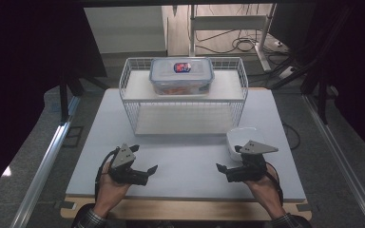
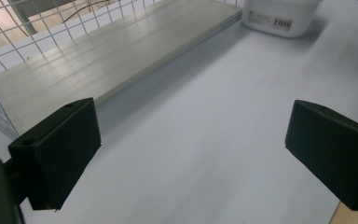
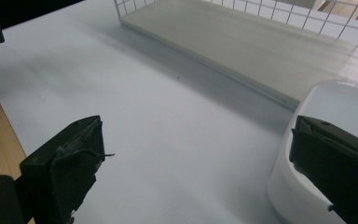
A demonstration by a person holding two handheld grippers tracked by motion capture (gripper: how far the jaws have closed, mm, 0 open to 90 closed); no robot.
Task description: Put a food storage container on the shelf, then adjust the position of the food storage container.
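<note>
While both hands rest low at the desk [image 1: 185, 161] front edge in the high view, left tongs [image 1: 145, 167] and right tongs [image 1: 224, 170] point inward, jaws apart, holding nothing. White bowl [image 1: 241, 137] sits just behind the right tongs, in front of the wire rack [image 1: 128, 90]; lidded container [image 1: 181, 75] on the rack top. Left gripper view: jaws wide, bowl [image 2: 279, 16] far beyond the rack's corner. Right gripper view: jaws wide, bowl [image 3: 326, 107] at one jaw, beside the rack.
</note>
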